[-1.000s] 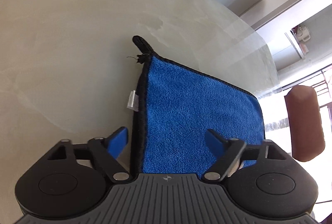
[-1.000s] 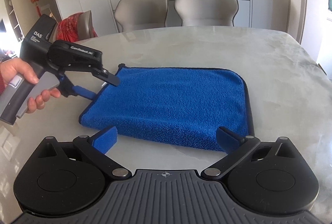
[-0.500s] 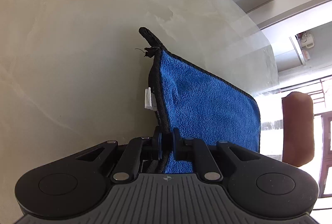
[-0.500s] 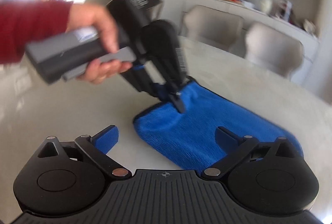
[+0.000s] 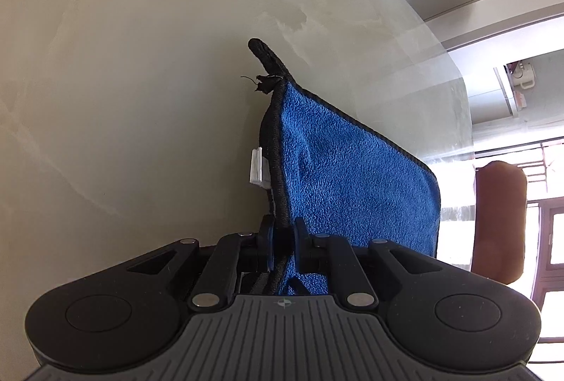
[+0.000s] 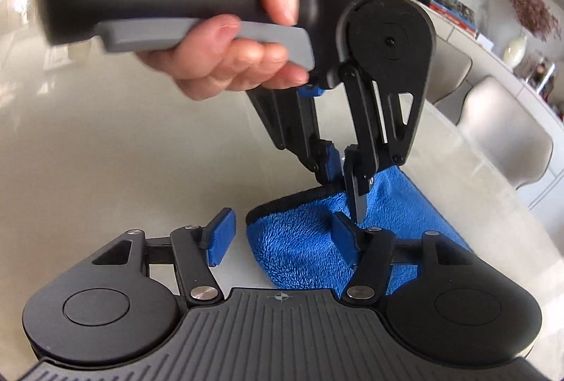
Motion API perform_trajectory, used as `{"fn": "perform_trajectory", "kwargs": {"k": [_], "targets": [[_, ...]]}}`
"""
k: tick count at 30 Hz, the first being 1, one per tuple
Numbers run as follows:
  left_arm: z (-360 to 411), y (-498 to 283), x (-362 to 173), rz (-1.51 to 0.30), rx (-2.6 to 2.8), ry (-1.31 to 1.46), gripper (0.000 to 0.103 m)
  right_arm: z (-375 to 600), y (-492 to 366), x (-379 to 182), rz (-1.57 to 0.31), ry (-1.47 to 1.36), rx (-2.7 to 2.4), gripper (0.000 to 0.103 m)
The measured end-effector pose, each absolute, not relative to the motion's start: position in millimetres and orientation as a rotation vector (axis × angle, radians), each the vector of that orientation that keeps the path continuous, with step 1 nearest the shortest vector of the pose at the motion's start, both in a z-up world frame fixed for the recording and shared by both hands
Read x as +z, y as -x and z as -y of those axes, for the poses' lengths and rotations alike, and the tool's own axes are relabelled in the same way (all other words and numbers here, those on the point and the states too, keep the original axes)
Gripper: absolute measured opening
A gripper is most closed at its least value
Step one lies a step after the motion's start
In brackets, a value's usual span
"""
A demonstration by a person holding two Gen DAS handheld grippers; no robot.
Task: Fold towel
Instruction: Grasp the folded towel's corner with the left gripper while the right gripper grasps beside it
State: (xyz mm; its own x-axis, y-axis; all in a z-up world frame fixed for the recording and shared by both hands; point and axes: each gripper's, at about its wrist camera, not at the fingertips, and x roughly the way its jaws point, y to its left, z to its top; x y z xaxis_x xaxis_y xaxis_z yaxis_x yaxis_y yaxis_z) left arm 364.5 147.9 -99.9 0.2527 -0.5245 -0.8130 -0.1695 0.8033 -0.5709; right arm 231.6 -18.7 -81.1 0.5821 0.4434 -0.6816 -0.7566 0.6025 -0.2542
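Observation:
A blue towel [image 5: 356,183] with black trim lies folded on the pale table; its hanging loop [image 5: 264,55] and white label [image 5: 256,166] show at the far edge. My left gripper [image 5: 282,236] is shut on the towel's black-trimmed edge and lifts it slightly. In the right wrist view the left gripper [image 6: 340,169] pinches that edge just above the towel [image 6: 299,240]. My right gripper [image 6: 282,234] is open, its pads either side of the towel's near corner, holding nothing.
The pale marble table [image 5: 123,81] extends left and ahead. Grey chairs [image 6: 507,130] and a shelf with ornaments [image 6: 458,4] stand beyond the far edge. A brown chair back [image 5: 500,219] is at the right in the left wrist view.
My left gripper closed on the towel's edge and raised it. My right gripper swung left and closer, to the towel's near corner, and stays open.

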Motion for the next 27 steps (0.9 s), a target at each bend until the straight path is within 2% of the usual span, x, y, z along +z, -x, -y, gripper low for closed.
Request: {"fn": "perform_trajectory", "kwargs": {"k": [3,5,7,9,15,23,26,27], "targets": [[-151,-366,-98,-1.3,-0.27,0.627,0.019,25,-237,-73,-0.643,0.494,0.724,0.018],[-153,-369,-98,-1.279,-0.265,0.641,0.033,32,-239,-64,-0.649,0.427,0.709,0.013],[-157,-371,-96,-1.258,-0.255,0.667,0.055,39,-242,-54,-0.65,0.364,0.698,0.012],[-161,-373,-94,-1.247,-0.235,0.685,0.06,50,-247,-44,-0.657,0.29,0.688,0.012],[-165,-389,-97,-1.255,-0.212,0.73,0.066,77,-257,-27,-0.671,0.133,0.666,0.01],[-156,-401,-106,-1.266,-0.215,0.771,0.069,92,-238,-27,-0.698,0.115,0.72,0.01],[-151,-407,-109,-1.256,-0.21,0.766,0.059,85,-230,-37,-0.713,0.193,0.761,0.013],[-148,-408,-109,-1.255,-0.204,0.735,0.042,82,-227,-40,-0.712,0.227,0.768,0.018]]}}
